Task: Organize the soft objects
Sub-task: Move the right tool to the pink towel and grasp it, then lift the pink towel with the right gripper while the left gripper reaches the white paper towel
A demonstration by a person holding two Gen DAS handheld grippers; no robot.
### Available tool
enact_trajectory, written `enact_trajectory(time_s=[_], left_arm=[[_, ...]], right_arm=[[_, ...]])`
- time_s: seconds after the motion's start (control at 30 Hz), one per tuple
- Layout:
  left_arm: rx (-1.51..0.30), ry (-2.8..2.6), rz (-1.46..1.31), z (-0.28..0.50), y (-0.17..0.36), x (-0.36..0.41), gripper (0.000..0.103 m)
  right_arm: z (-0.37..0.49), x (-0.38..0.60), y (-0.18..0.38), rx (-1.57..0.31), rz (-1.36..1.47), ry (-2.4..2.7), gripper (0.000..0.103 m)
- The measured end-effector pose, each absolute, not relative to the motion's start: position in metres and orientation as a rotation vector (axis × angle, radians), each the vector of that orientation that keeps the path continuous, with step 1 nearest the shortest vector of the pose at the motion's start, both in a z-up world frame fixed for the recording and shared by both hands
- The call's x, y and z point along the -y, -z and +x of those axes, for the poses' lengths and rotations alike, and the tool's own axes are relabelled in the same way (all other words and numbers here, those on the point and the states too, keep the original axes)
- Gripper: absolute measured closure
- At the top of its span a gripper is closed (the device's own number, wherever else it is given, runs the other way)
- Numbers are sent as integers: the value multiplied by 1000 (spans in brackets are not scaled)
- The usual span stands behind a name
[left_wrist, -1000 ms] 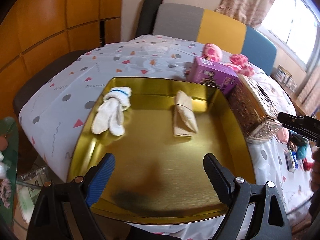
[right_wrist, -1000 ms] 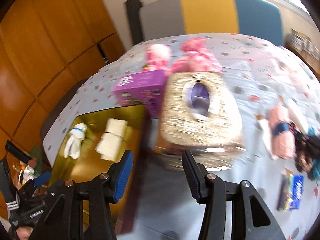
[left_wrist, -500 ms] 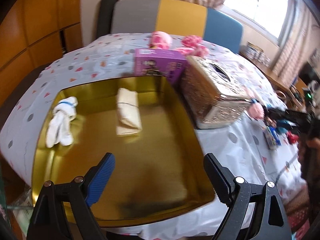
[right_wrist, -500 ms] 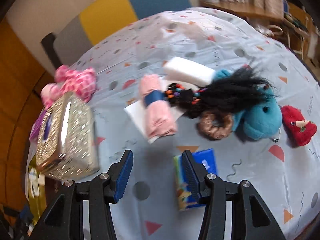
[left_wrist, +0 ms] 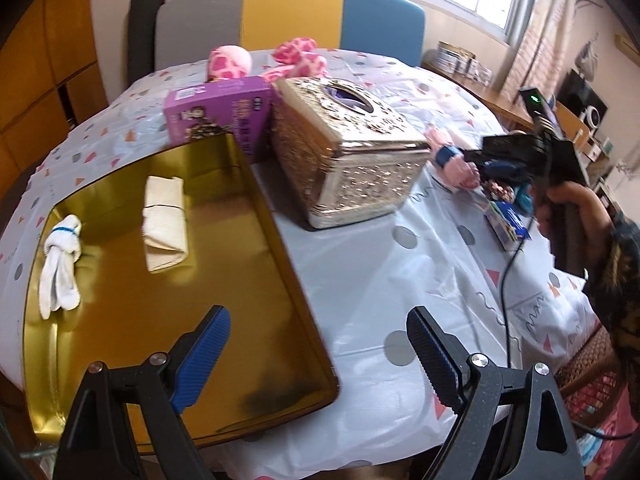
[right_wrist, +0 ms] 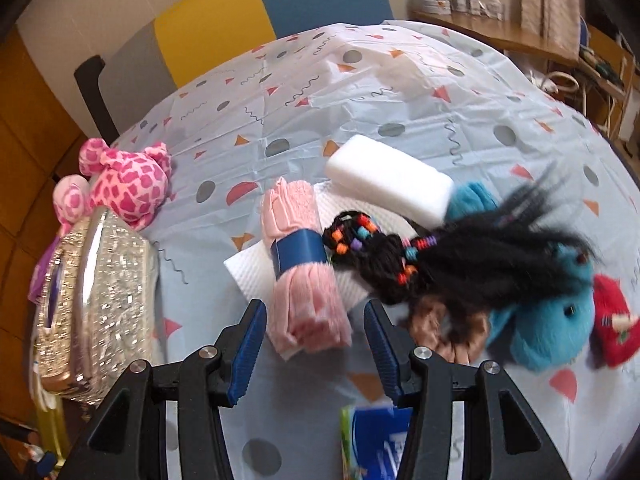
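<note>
A gold tray holds a white sock bundle and a folded beige cloth. My left gripper hangs open and empty over the tray's right rim. A pink rolled towel with a blue band lies on a white napkin. My right gripper stands open just above the towel's near end, its pads apart from it on both sides. That gripper also shows in the left wrist view, held by a hand beyond the tissue box. Other soft things lie close: a black beaded wig, a teal plush, a red plush and a pink spotted plush.
A glittery gold tissue box stands between the tray and the pile, with a purple box behind it. A white sponge, a brown scrunchie and a blue packet lie near the towel. A chair stands at the far edge.
My left gripper has swung right, from over the tray's middle to its right rim. My right gripper has moved from the tissue box across to the pile and closed in on the pink towel.
</note>
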State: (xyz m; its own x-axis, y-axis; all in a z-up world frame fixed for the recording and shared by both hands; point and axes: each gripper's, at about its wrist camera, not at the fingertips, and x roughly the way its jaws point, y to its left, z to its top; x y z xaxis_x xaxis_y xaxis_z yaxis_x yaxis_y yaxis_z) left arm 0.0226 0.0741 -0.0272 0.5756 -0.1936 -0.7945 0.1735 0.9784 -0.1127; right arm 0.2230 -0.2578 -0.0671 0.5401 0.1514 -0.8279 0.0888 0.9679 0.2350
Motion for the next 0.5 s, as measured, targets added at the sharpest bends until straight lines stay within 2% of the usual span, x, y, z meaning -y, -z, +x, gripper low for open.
enact_trajectory(time_s=[0.3, 0.37, 0.5], left_arm=[[-964, 272, 9, 29, 34, -51, 13], [-970, 280, 17, 30, 35, -47, 14], [-979, 304, 24, 37, 35, -36, 16]], right_arm=[[248, 241, 83, -1015, 133, -62, 52], [252, 236, 88, -1031, 103, -77, 71], [246, 238, 77, -1020, 81, -83, 75]])
